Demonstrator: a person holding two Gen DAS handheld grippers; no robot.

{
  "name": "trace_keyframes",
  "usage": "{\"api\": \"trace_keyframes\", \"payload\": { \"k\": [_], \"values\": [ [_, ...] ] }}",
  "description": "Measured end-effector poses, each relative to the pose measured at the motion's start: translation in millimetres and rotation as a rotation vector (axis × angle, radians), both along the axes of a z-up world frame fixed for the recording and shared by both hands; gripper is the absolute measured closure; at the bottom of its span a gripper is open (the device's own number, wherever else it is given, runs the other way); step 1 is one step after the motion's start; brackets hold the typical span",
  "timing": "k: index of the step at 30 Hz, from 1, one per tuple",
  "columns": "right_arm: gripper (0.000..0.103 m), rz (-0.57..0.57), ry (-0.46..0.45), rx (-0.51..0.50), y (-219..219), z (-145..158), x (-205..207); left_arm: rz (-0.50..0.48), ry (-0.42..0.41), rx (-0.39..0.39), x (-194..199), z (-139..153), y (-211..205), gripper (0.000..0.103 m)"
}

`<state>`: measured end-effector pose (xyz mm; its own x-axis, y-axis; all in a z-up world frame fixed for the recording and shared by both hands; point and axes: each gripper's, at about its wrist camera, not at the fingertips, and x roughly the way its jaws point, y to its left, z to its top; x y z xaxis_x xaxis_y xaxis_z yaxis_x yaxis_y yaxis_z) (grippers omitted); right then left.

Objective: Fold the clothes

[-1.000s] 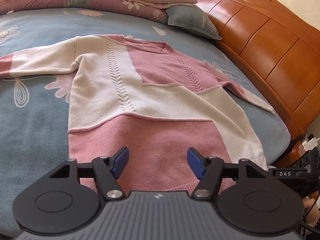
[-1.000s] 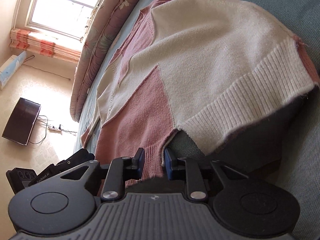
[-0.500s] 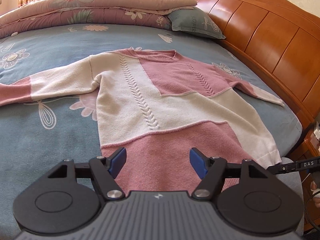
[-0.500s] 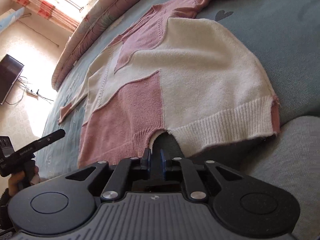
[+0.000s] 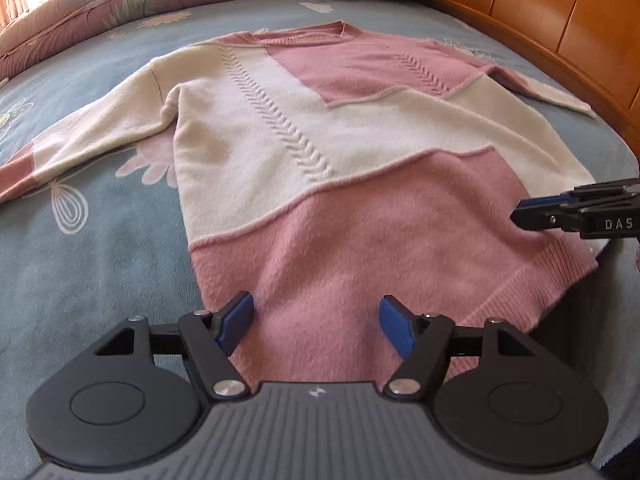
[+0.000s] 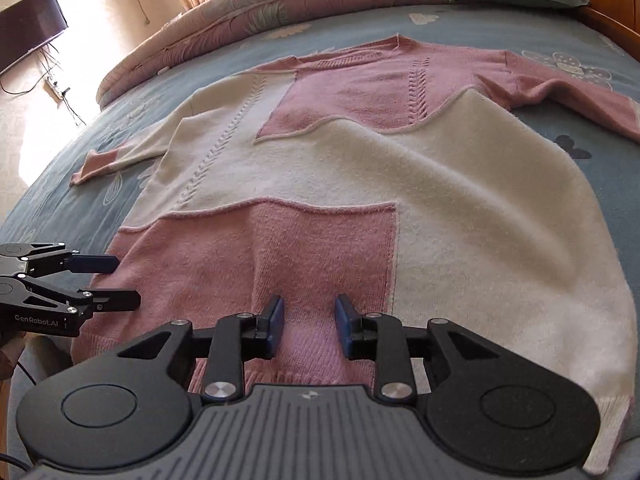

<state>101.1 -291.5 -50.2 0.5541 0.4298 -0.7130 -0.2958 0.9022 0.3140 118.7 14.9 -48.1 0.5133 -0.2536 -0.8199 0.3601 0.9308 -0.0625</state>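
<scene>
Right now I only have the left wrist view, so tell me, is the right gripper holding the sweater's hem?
Observer: No. The right gripper has just been opening. Its pads stand apart over the pink hem of the sweater and press on nothing.
Operator: The sleeve on my left runs off my picture. Where does it end?
Observer: Its pink cuff lies flat on the blue sheet, short of the bed's edge.
Operator: And my left gripper?
Observer: In the right wrist view the left gripper is open at the sweater's lower corner. Whether it touches the knit I cannot tell.
</scene>
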Motion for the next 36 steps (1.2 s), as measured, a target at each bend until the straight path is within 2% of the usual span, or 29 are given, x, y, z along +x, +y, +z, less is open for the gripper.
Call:
{"api": "trace_keyframes", "payload": {
  "k": [2,4,6,9,11,14,18,21,25,27,29,31,32,36],
  "values": [
    [0.064,-0.02,0.024,0.055,-12.5,1.5,-12.0,0.001,0.007,-0.004,-8.7,8.0,8.8,0.034],
    [0.06,-0.084,0.06,0.132,-28.8,4.8,-18.4,0.072,-0.02,-0.051,-7.6,19.0,22.1,0.034],
    [0.059,-0.12,0.044,0.126,-36.0,9.5,-23.9,0.186,0.02,-0.181,0.7,19.3,43.4,0.035],
    [0.058,-0.141,0.021,0.128,-43.3,16.2,-28.8,0.313,0.17,-0.416,7.0,-1.1,75.2,0.036],
    [0.057,-0.147,0.013,0.148,-48.5,18.1,-29.3,0.362,0.245,-0.547,3.0,-16.5,89.4,0.038],
    [0.056,-0.153,0.019,0.152,-49.9,15.0,-27.4,0.39,0.268,-0.649,3.7,-24.8,101.1,0.037],
    [0.056,-0.138,0.032,0.18,-44.5,10.4,-24.2,0.388,0.277,-0.77,32.1,-36.3,108.9,0.037],
    [0.056,-0.126,0.01,0.184,-40.9,15.4,-27.7,0.429,0.323,-0.849,40.2,-44.4,114.4,0.038],
    [0.05,-0.132,-0.012,0.192,-44.2,20.2,-32.6,0.407,0.435,-0.915,14.3,-56.2,115.4,0.05],
    [0.05,-0.145,-0.005,0.199,-47.7,17.8,-31.8,0.387,0.436,-0.963,1.2,-63.3,113.0,0.051],
    [0.05,-0.157,0.006,0.206,-49.6,14.6,-30.4,0.383,0.422,-0.97,0.5,-67.3,110.2,0.055],
    [0.05,-0.166,0.015,0.213,-51.0,11.9,-29.2,0.4,0.429,-0.929,5.5,-68.6,103.8,0.09],
    [0.05,-0.163,0.013,0.214,-49.9,12.7,-29.6,0.404,0.431,-0.896,7.3,-67.3,100.2,0.098],
    [0.05,-0.154,-0.035,0.188,-50.9,23.5,-34.9,0.403,0.379,-0.817,3.0,-44.9,103.6,0.098]
  ]
}}
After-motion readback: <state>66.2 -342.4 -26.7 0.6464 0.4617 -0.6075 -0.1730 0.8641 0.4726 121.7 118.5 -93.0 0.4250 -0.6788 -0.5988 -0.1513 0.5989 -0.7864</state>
